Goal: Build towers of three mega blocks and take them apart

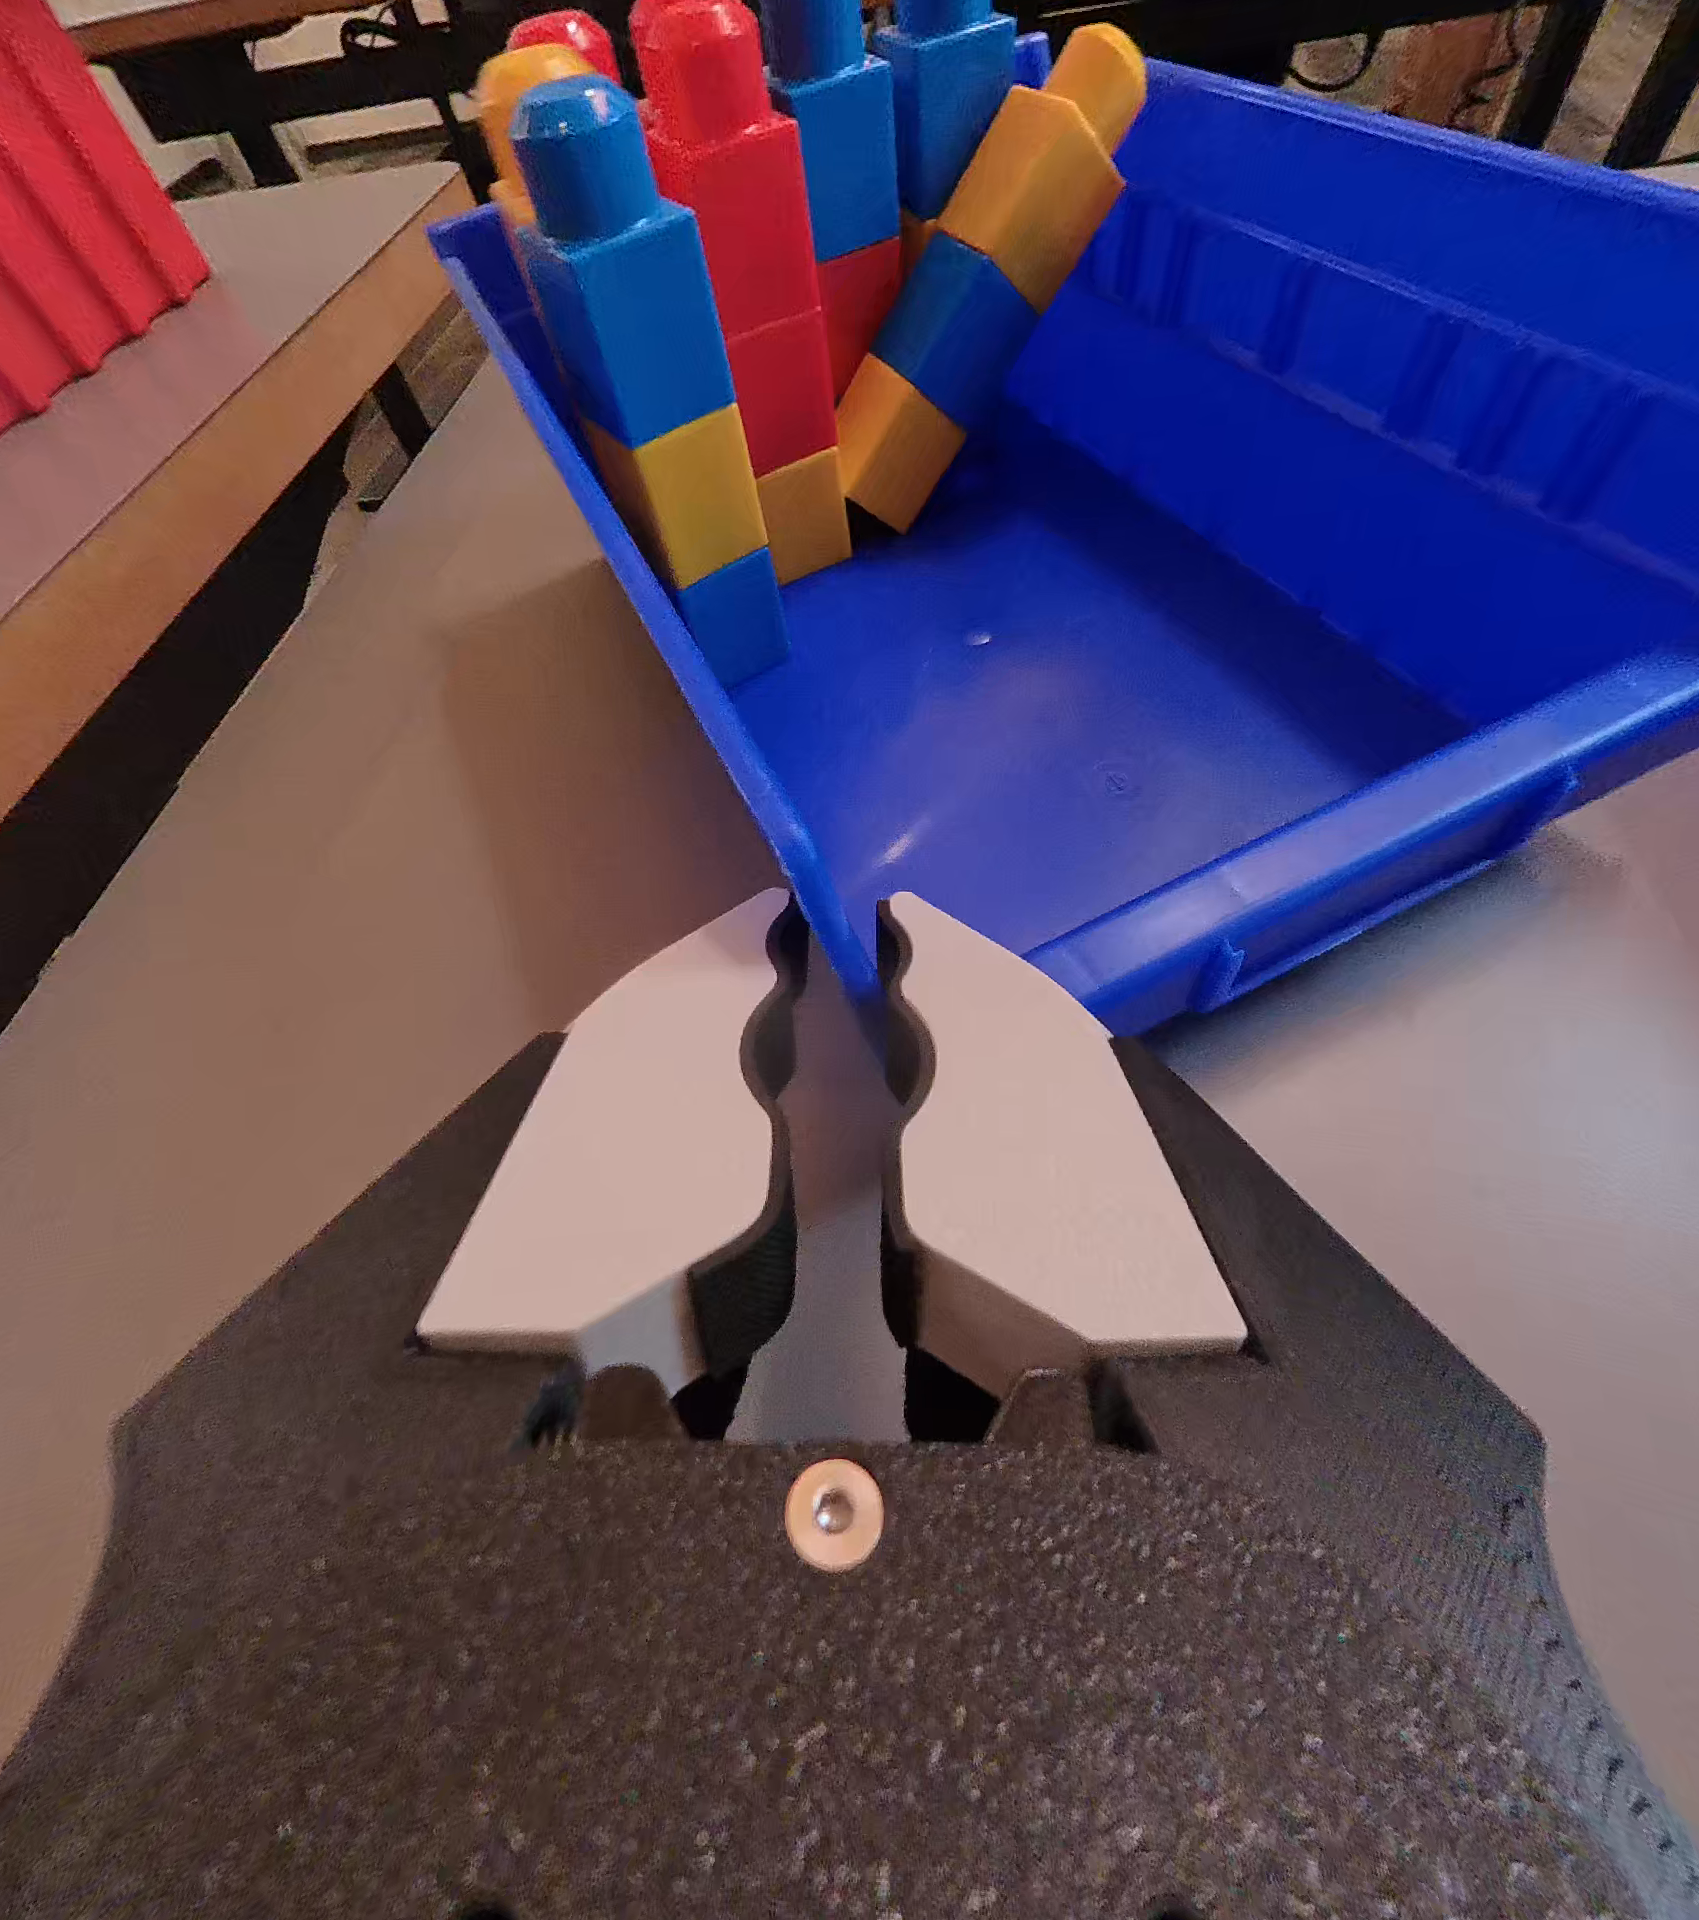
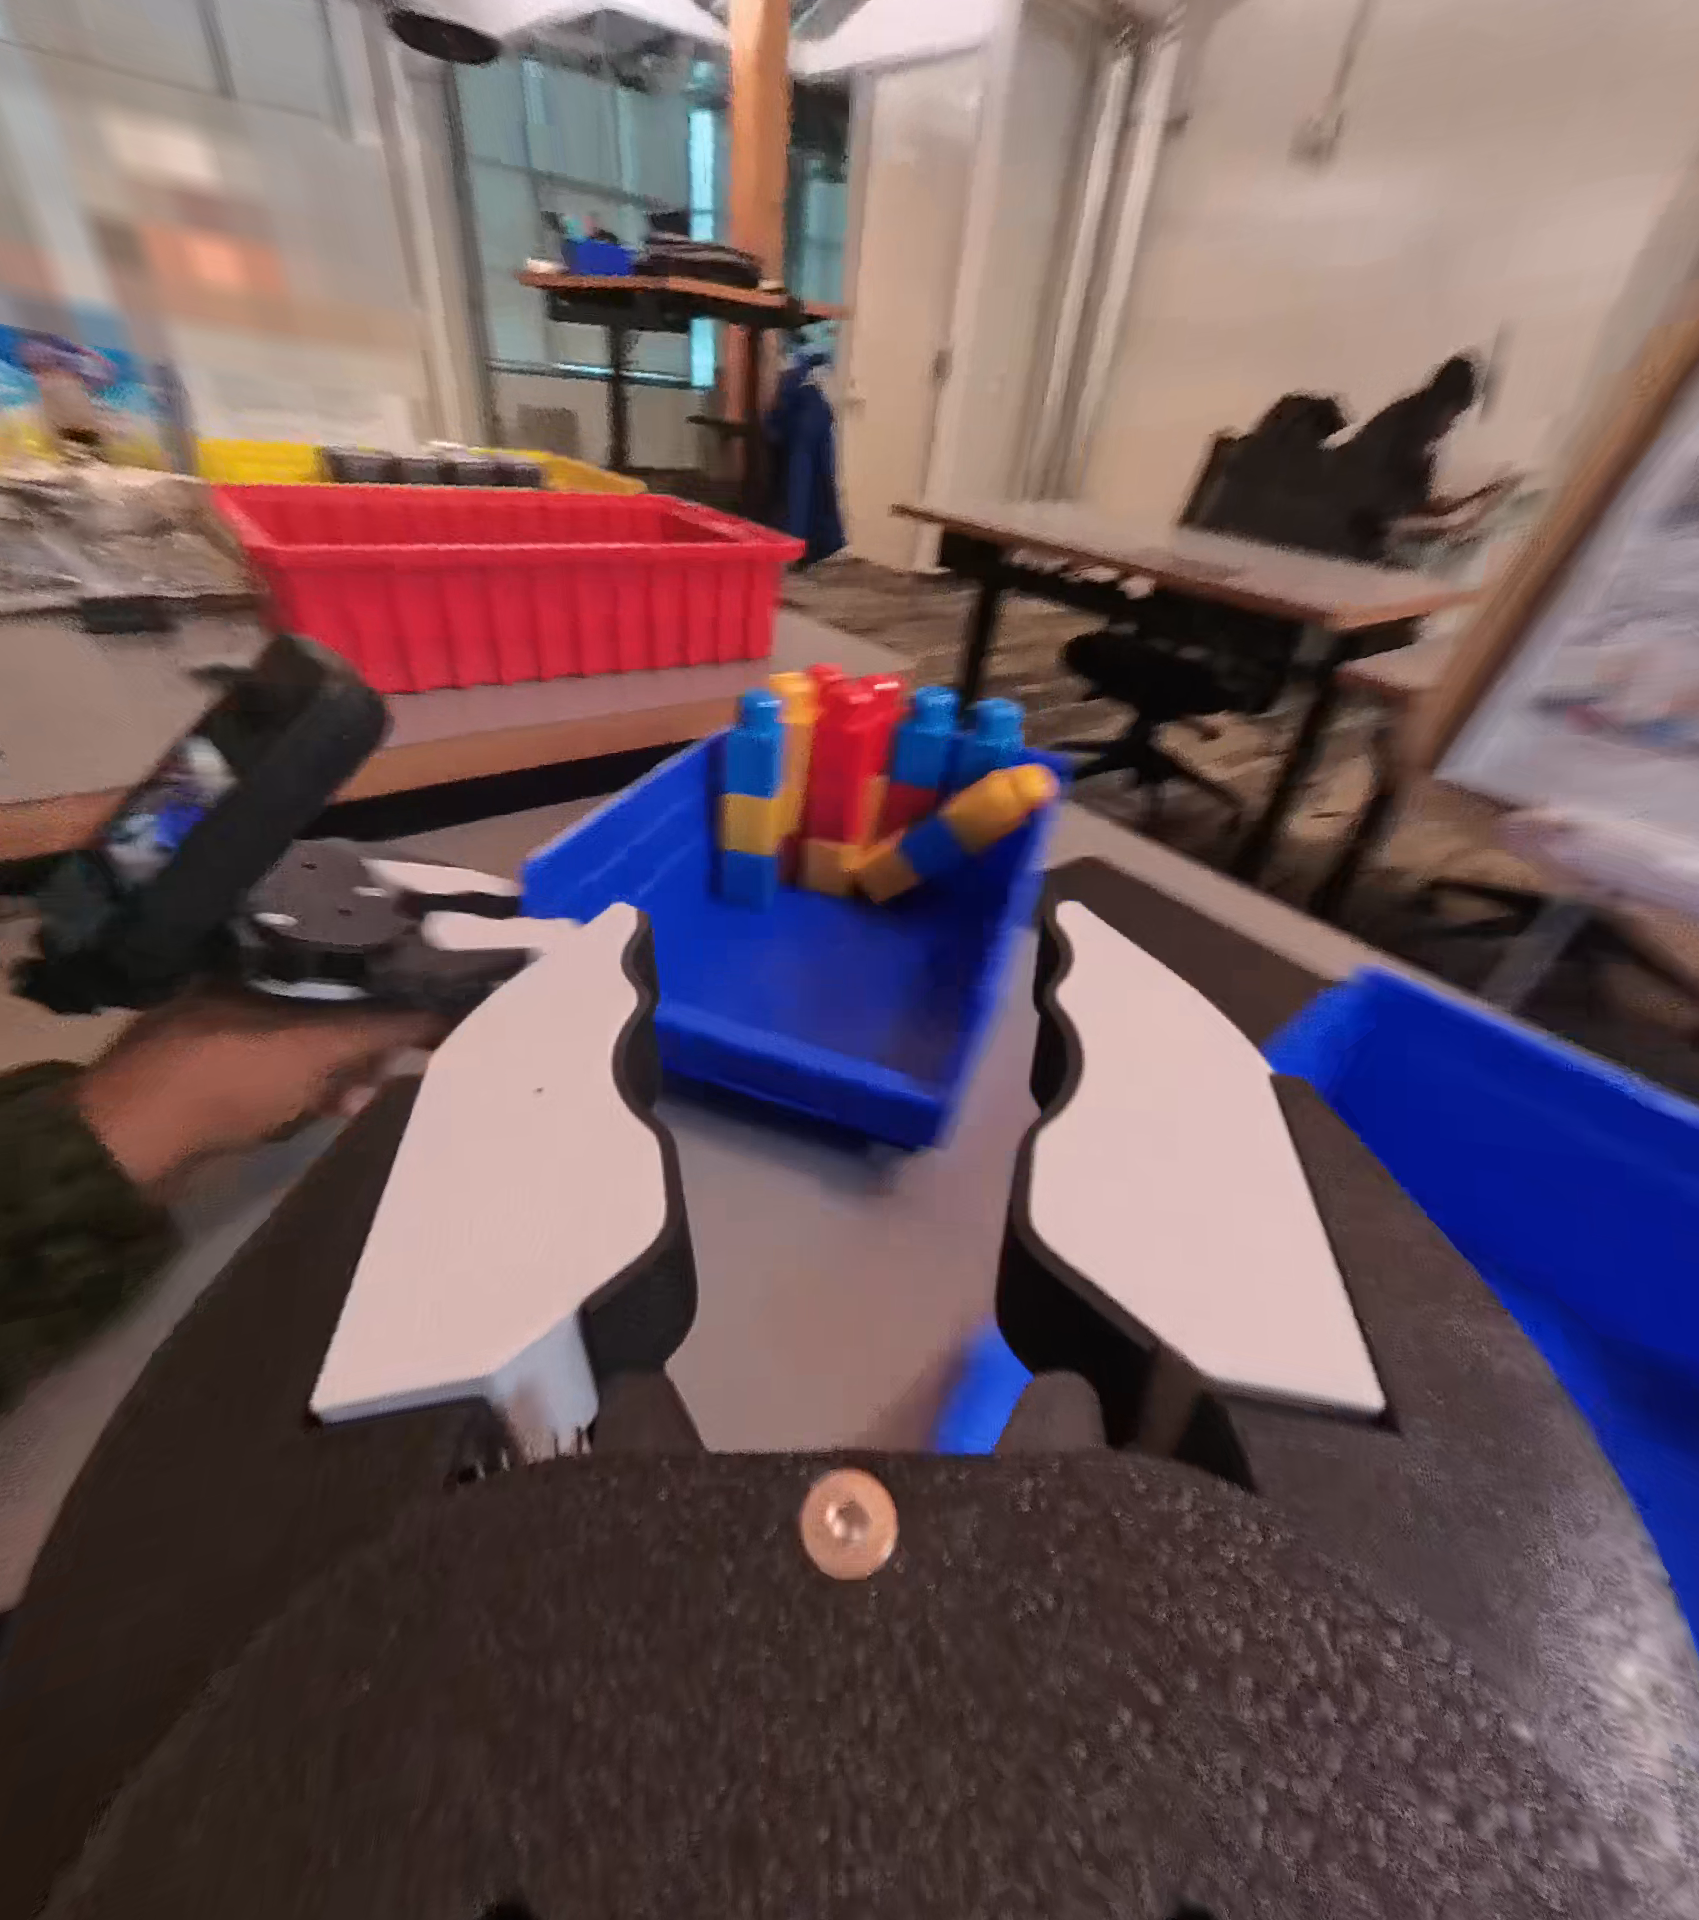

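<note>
Left wrist view: my left claw [image 1: 840, 925] is nearly closed, pinching the blue bin [image 1: 1292, 894] at its corner; block towers [image 1: 720, 343] stand in its far end.

Right wrist view: my right claw [image 2: 840, 935] gapes empty above the worktop [image 2: 824, 1247], the bin beyond.

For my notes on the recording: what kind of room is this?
Probably a shared lab or office workroom: several plain work tables, plastic storage bins such as the red bin and blue bin, and an office chair.
</note>
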`<state>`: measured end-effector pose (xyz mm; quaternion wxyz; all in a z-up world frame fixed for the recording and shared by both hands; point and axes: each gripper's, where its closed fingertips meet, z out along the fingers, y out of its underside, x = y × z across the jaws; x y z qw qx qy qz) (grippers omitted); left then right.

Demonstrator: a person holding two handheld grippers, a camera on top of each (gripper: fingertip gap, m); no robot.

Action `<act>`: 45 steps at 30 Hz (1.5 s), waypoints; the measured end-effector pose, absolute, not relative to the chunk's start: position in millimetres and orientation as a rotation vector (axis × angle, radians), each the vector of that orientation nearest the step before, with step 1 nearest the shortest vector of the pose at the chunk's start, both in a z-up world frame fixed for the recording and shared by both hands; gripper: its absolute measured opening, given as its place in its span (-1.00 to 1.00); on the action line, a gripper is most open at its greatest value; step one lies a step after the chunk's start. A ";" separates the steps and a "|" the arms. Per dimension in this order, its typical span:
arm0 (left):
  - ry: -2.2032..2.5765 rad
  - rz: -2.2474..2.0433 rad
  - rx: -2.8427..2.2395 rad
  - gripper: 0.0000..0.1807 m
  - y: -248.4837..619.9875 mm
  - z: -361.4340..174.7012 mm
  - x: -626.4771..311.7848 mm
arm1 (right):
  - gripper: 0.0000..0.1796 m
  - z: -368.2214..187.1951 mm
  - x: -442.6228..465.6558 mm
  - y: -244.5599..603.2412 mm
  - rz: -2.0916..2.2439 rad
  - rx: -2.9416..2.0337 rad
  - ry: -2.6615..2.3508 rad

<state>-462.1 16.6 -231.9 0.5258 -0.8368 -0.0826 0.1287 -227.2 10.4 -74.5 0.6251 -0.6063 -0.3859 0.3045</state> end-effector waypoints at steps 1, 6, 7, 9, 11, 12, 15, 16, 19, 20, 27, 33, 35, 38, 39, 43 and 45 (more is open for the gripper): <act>-0.181 0.306 -2.002 -0.86 18.9 -231.9 -459.7 | -0.22 -64.3 -197.5 21.1 0.620 -1.382 -0.849; -0.076 0.200 -1.997 -0.75 31.0 -233.1 -439.6 | -0.18 -61.2 -53.6 79.5 0.344 -1.489 -0.666; -0.078 0.167 -2.004 -0.70 29.1 -232.7 -436.0 | -0.14 -71.4 -32.8 88.9 0.329 -1.545 -0.649; -0.126 0.151 -1.969 -0.58 17.0 -222.3 -435.8 | -0.06 -94.7 -2.6 99.9 0.326 -1.654 -0.636; -0.164 0.201 -1.851 -0.60 -0.7 -195.5 -437.1 | -0.03 -117.6 12.9 102.2 0.332 -1.725 -0.648; -0.157 0.208 -1.784 -0.66 -8.0 -178.8 -431.0 | -0.02 -129.1 14.8 101.4 0.343 -1.752 -0.657; -0.009 0.043 -1.689 -0.79 -9.8 -140.6 -373.6 | 0.03 -166.9 -2.0 98.0 0.431 -1.847 -0.713; 0.064 -0.031 -1.701 -0.74 -5.9 -135.0 -348.6 | 0.04 -178.1 -11.0 97.6 0.471 -1.880 -0.731; 0.240 -0.204 -1.688 -0.65 4.2 -125.4 -278.0 | -0.27 -197.6 -21.5 105.4 0.508 -1.927 -0.720; 0.299 -0.241 -1.697 -0.64 7.5 -129.0 -255.8 | -0.60 -199.4 -13.5 112.9 0.430 -1.907 -0.721; 0.671 -0.371 -2.012 -0.57 17.6 -215.1 -145.7 | -0.89 -199.9 23.8 96.7 0.353 -1.940 -0.676; 0.900 -0.287 -1.950 -0.69 23.2 -218.1 -105.4 | -0.86 -192.7 70.8 52.1 0.308 -1.900 -0.555; 0.941 -0.273 -1.908 -0.74 43.0 -218.1 -84.9 | -0.85 -187.2 92.6 50.4 0.290 -1.883 -0.480; 0.962 -0.255 -1.880 -0.78 85.8 -217.9 -46.2 | -0.85 -181.5 131.9 69.0 0.210 -1.873 -0.360; 0.955 -0.253 -1.876 -0.79 100.4 -217.7 -32.6 | -0.85 -181.5 146.3 77.0 0.198 -1.879 -0.311; 0.878 -0.433 -1.884 -0.66 122.7 -215.3 23.3 | -0.90 -187.8 209.2 107.4 0.131 -1.896 -0.096; 0.922 -0.443 -1.821 -0.57 114.6 -212.0 38.2 | -0.93 -190.1 230.1 117.4 0.135 -1.902 -0.022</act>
